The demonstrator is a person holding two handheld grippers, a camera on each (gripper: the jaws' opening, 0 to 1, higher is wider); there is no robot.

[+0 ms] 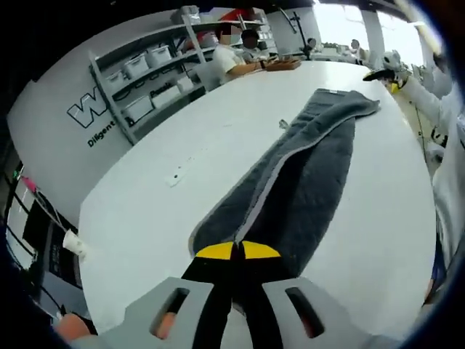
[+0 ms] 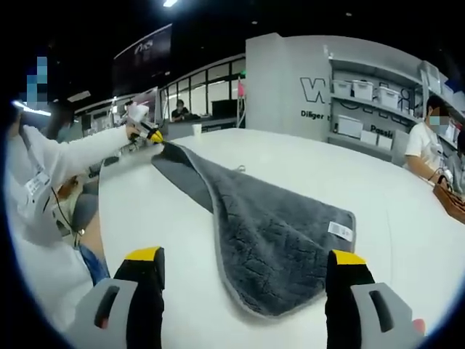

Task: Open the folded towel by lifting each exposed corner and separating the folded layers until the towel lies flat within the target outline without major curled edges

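Left gripper view: left gripper (image 1: 237,251) pinches the towel (image 1: 305,174), which stretches toward 1 o'clock; right gripper (image 2: 247,265), jaws spread, flanks its other end.

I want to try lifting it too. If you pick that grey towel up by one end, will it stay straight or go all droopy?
Probably droopy: the grey towel already folds and curls softly on the white table. Its thick fluffy pile suggests some weight. The left gripper, jaws shut on one end, likely won't slip.
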